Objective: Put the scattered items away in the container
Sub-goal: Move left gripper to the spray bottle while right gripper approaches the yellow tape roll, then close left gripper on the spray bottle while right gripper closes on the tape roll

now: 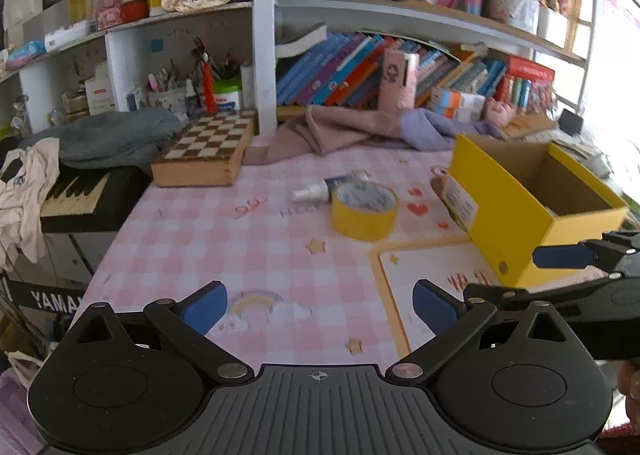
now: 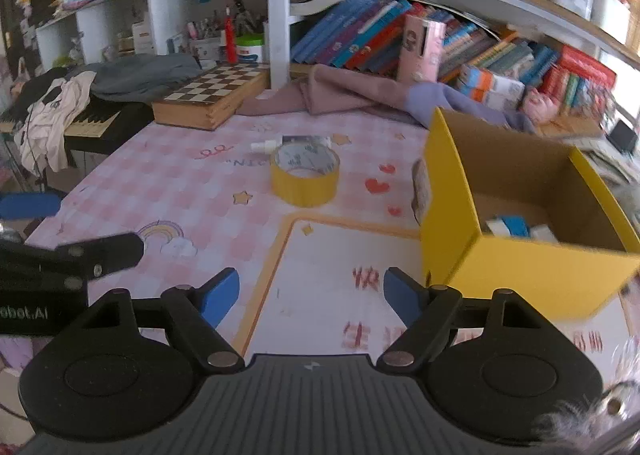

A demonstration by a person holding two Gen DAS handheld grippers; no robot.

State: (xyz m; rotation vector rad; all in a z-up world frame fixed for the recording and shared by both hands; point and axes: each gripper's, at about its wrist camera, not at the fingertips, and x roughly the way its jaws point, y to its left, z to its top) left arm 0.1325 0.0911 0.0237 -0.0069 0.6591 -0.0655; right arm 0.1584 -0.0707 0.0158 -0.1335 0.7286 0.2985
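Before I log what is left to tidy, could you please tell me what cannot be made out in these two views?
- Yellow box: left wrist view, the near wall hides its floor and contents.
- Items in the box: right wrist view, blurred and half behind the wall; unidentifiable.
- Small bottle: partly behind the tape roll; label too small.
- Object beside the box: blurred, cut by the box's corner.

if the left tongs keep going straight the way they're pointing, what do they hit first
Probably the pink checked tablecloth: the open, empty left tongs point down at bare cloth. The yellow tape roll lies farther along, slightly right, so it likely comes second. Depth is hard to judge.
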